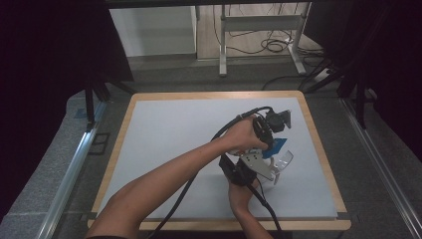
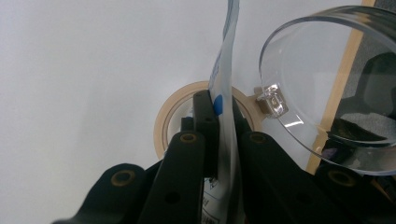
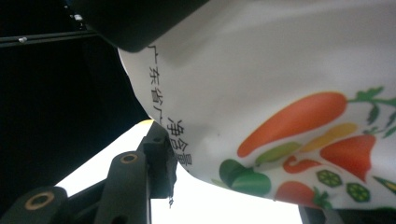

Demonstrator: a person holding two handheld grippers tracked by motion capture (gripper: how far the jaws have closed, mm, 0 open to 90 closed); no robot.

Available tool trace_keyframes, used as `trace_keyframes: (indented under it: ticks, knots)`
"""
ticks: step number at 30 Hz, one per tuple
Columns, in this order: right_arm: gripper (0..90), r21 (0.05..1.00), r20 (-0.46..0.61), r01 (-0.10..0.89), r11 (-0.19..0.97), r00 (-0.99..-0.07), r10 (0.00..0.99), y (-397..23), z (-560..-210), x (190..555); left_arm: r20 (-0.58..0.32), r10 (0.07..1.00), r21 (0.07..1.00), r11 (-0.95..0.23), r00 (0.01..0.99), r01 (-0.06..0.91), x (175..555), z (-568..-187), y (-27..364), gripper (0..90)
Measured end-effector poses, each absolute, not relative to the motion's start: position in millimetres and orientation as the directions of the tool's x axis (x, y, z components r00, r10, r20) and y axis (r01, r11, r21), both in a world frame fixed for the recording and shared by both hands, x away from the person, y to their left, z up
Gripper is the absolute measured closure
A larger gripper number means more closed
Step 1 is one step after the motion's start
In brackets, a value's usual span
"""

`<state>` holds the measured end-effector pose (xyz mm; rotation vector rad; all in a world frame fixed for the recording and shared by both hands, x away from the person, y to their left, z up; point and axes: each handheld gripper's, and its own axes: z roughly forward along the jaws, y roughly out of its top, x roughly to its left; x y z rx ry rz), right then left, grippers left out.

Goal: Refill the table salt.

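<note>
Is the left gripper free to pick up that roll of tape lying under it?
Probably not yet. The left gripper is shut on the packet, so its fingers are occupied, though the tape roll lies uncovered on the table just beyond them.

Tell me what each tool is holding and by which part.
The left tool pinches a printed packet by its thin edge. The right tool stands around the same packet's lower edge, beside the vegetable print; whether it presses on it cannot be told.
</note>
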<state>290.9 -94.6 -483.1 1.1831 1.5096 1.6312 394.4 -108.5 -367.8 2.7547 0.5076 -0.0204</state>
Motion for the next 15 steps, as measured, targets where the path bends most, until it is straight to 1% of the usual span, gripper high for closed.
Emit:
trace_keyframes:
  ticks: [4,15]
  knots:
    - [53.3,0.975,0.215,0.141,-0.171,-0.410,0.886,-94.3,-483.0,290.8,-0.076,0.344,0.327,-0.878,0.936,0.350,394.6,-368.7,-108.2,90.0]
    - [53.4,0.976,0.210,0.135,-0.169,-0.407,0.889,-94.0,-483.0,291.6,-0.078,0.344,0.325,-0.878,0.936,0.350,394.6,-369.5,-107.8,90.0]
